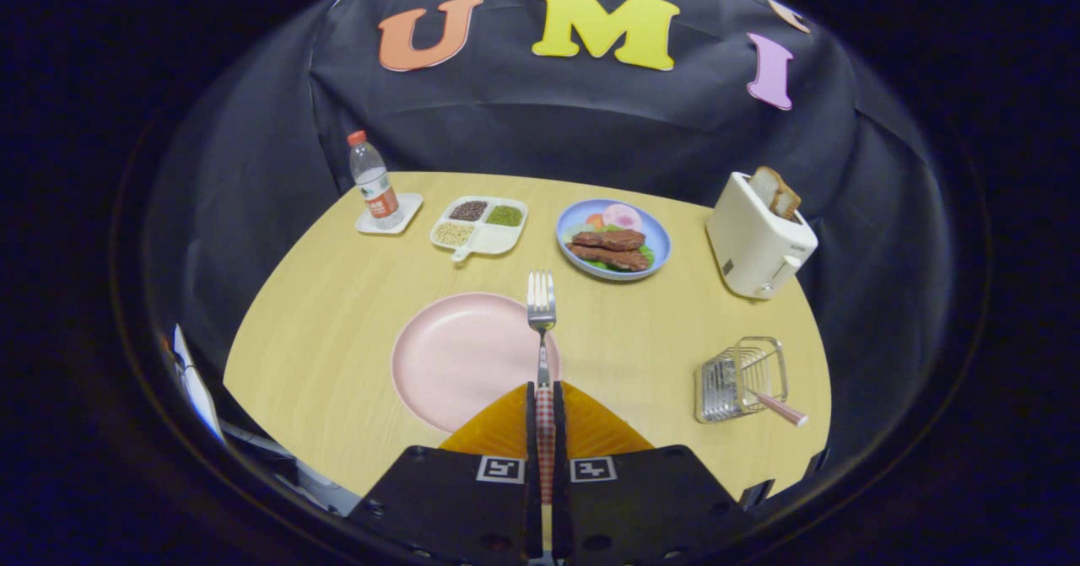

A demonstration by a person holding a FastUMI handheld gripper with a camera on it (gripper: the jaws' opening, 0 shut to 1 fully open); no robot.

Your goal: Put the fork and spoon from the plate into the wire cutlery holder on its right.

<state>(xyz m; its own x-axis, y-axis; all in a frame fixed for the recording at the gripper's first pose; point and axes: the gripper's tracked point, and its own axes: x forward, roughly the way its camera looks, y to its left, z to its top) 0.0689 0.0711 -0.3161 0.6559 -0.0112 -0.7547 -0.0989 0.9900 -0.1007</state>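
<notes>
My gripper (545,397) is shut on the fork (541,313), both fingers pressing its checked handle. The fork points straight ahead, tines away from me, held up over the right part of the pink plate (456,359). The plate lies bare just ahead and to the left of the fingers. The wire cutlery holder (742,376) lies on the table well to the right of the plate. A pink-handled utensil (778,407), likely the spoon, sticks out of the holder's near side; its bowl is hidden among the wires.
At the back of the round wooden table (337,338) are a water bottle (372,180) on a small tray, a divided dish of grains (479,224) and a blue plate of food (613,239). A white toaster (758,241) with bread stands beyond the holder.
</notes>
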